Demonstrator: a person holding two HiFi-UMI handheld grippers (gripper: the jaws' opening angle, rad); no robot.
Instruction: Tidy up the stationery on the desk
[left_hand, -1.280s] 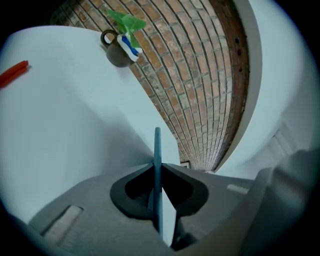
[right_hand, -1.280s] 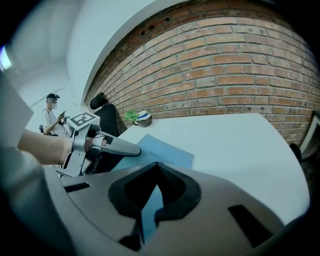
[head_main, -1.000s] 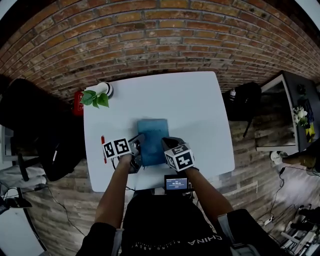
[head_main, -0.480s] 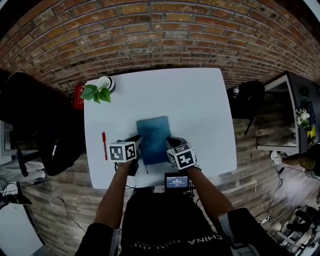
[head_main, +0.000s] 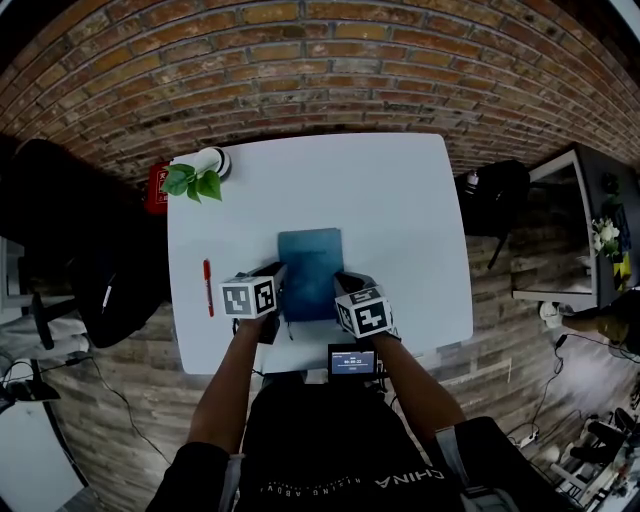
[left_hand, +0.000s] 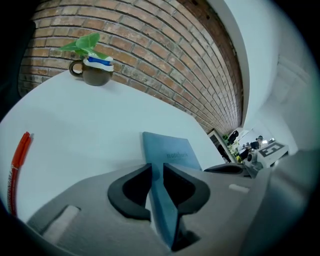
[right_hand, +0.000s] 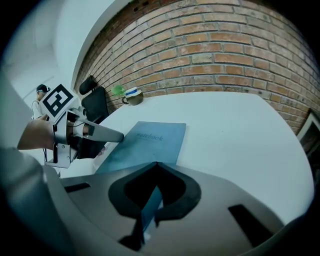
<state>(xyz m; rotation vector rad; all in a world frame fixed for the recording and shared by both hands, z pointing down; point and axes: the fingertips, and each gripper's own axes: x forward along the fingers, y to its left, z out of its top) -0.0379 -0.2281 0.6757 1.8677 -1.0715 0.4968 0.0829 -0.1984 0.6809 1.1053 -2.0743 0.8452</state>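
A blue notebook (head_main: 310, 268) lies on the white desk (head_main: 400, 210), its near edge between my two grippers. My left gripper (head_main: 277, 288) is at the notebook's near left edge. In the left gripper view the notebook (left_hand: 172, 156) runs between the jaws, which have just been closing. A thin light gap still shows beside the left pad. My right gripper (head_main: 342, 290) is at the near right edge, shut on a thin blue part of the notebook (right_hand: 150, 205). A red pen (head_main: 208, 287) lies to the left of my left gripper.
A brown mug with a green plant (head_main: 198, 178) stands at the desk's far left corner. A small screen device (head_main: 352, 363) sits at the near edge. Behind the desk is a brick wall (head_main: 320, 70), with a black chair (head_main: 70, 250) to the left.
My left gripper has rolled, so its marker cube now sits level. The notebook has gone from slightly askew to square with the desk. My right gripper has sunk a little.
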